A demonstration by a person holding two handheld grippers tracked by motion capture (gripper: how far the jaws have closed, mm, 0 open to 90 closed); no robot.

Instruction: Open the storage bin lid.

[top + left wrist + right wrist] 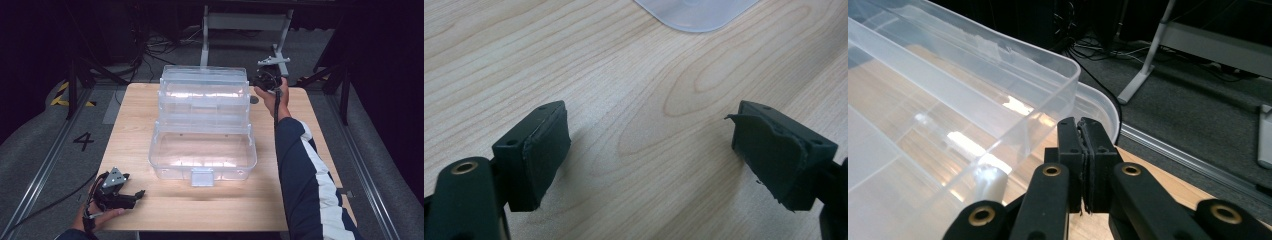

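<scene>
A clear plastic tiered box (202, 150) stands open in the middle of the wooden table (135, 115), with its trays stepped up toward the back. My right gripper (257, 82) is at the box's back right corner, held in a hand with a dark sleeve. In the right gripper view its jaws (1081, 125) are pressed together with nothing between them, just beside the box's rim (1068, 75). My left gripper (137, 196) rests near the table's front left corner. Its pads (544, 150) stand wide apart over bare wood, and a corner of the box (694, 12) shows ahead.
A grey table frame (245, 22) and cables lie on the floor beyond the far edge. A metal rail (45, 165) runs along the left side, next to a floor mark "4" (83, 141). The person's right forearm (295, 150) crosses the table's right part.
</scene>
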